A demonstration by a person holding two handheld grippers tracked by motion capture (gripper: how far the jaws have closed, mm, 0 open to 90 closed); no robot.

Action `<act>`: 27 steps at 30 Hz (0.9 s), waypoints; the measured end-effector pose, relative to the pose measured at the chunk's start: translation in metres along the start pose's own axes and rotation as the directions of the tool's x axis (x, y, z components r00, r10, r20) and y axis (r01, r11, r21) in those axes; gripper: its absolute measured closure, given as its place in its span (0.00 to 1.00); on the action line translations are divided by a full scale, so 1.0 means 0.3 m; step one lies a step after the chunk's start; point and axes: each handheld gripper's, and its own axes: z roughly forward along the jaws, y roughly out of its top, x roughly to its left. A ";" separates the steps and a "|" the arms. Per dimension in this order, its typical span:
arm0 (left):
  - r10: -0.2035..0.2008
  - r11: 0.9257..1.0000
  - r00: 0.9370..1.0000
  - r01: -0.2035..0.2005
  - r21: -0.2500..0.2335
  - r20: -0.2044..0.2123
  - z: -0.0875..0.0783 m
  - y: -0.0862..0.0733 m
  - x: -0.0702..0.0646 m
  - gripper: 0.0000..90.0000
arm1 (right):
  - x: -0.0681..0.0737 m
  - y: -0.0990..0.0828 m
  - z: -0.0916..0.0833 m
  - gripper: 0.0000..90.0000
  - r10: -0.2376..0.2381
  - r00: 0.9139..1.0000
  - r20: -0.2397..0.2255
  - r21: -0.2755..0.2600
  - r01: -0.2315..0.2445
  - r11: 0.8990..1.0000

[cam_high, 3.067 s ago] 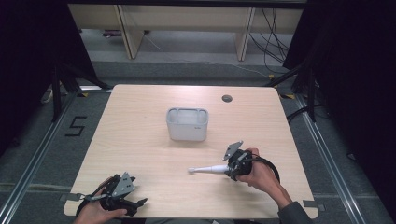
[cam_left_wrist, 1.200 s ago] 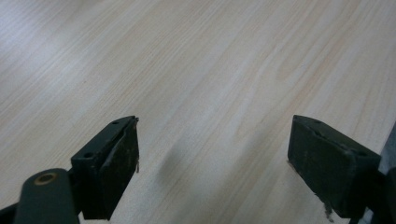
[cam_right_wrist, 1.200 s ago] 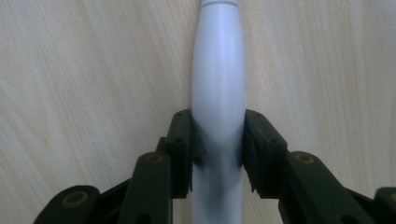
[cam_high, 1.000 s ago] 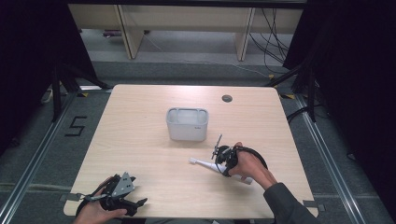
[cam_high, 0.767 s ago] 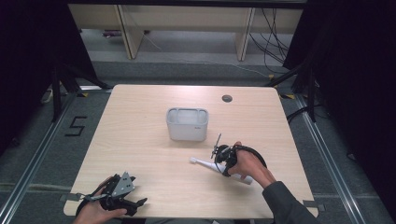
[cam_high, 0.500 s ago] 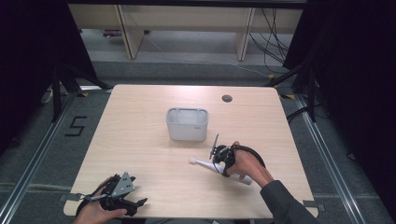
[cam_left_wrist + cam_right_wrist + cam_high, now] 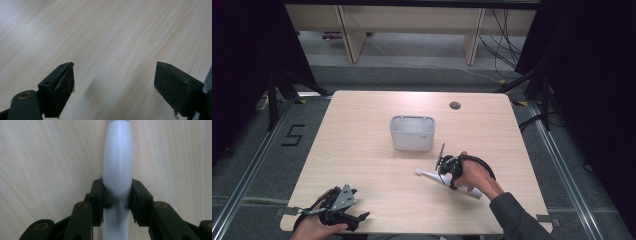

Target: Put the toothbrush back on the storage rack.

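the right gripper (image 7: 443,172) is seen in the high view on the near right part of the table (image 7: 362,150), with the person's right hand (image 7: 477,175) wrapped around its body. its jaws are closed on a white electric toothbrush (image 7: 432,176), which lies flat on the table with its thin head end pointing left and its thick handle end emerging beyond the hand. in the right gripper view, both pads (image 7: 98,195) are pressed against the sides of the toothbrush's (image 7: 117,170) rounded body, which runs straight up the middle between them over the wood grain. a grey bin (image 7: 412,132) stands upright near the table centre, beyond the toothbrush and apart from it. the left gripper (image 7: 357,218) is held at the near left edge of the table; in the left gripper view its jaws are spread wide with bare table (image 7: 112,37) between them.
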 end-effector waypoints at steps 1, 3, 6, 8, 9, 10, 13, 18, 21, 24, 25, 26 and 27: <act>0.001 1.000 1.000 -0.001 0.001 0.002 0.000 0.000 0.000 0.18 | 0.000 -0.001 -0.002 0.74 -0.005 1.000 0.013 0.005 0.005 1.000; 0.000 1.000 1.000 0.000 0.002 0.002 0.001 -0.001 0.000 0.18 | 0.000 -0.002 -0.002 0.74 -0.002 1.000 0.009 0.001 0.002 1.000; 0.002 1.000 1.000 -0.002 0.002 0.001 0.000 0.000 0.000 0.18 | 0.005 -0.009 0.002 0.74 0.021 1.000 -0.011 -0.019 -0.021 1.000; 0.009 1.000 1.000 -0.009 0.010 -0.001 0.000 -0.001 0.002 0.18 | 0.007 -0.011 0.003 0.74 0.024 1.000 -0.018 -0.022 -0.024 0.999; -0.005 1.000 1.000 0.005 0.000 -0.006 0.003 -0.001 0.001 0.18 | 0.004 -0.010 -0.002 0.74 0.005 1.000 -0.001 -0.014 -0.005 1.000; -0.004 1.000 1.000 0.004 -0.001 -0.007 0.003 -0.001 0.001 0.18 | 0.005 -0.011 -0.004 0.74 0.003 1.000 0.015 -0.012 -0.003 1.000; 0.010 1.000 1.000 -0.010 0.011 -0.002 0.000 0.000 0.002 0.18 | 0.009 -0.015 -0.008 0.74 0.008 1.000 0.013 -0.017 -0.008 1.000; 0.001 1.000 1.000 -0.001 0.002 0.000 0.001 0.000 0.000 0.18 | 0.006 -0.025 -0.019 0.74 0.027 1.000 0.012 -0.039 -0.027 0.999; -0.001 1.000 1.000 0.001 0.003 -0.001 0.003 -0.001 0.002 0.18 | -0.004 -0.042 -0.030 0.74 0.032 0.999 0.018 -0.084 -0.030 0.996; -0.003 1.000 1.000 0.003 0.002 -0.004 0.004 -0.001 -0.001 0.18 | -0.004 -0.056 -0.049 0.74 0.046 0.999 0.020 -0.096 -0.044 0.994; -0.005 1.000 1.000 0.005 0.003 0.001 0.005 -0.002 -0.001 0.18 | -0.003 -0.062 -0.059 0.74 0.057 0.998 0.015 -0.105 -0.055 0.993; -0.005 1.000 1.000 0.005 0.003 0.001 0.005 -0.002 -0.001 0.18 | -0.003 -0.062 -0.059 0.74 0.057 0.998 0.015 -0.105 -0.055 0.993; -0.007 1.000 1.000 0.007 -0.001 -0.003 0.005 -0.001 0.000 0.18 | -0.007 -0.072 -0.072 0.74 0.052 0.998 0.024 -0.145 -0.048 0.988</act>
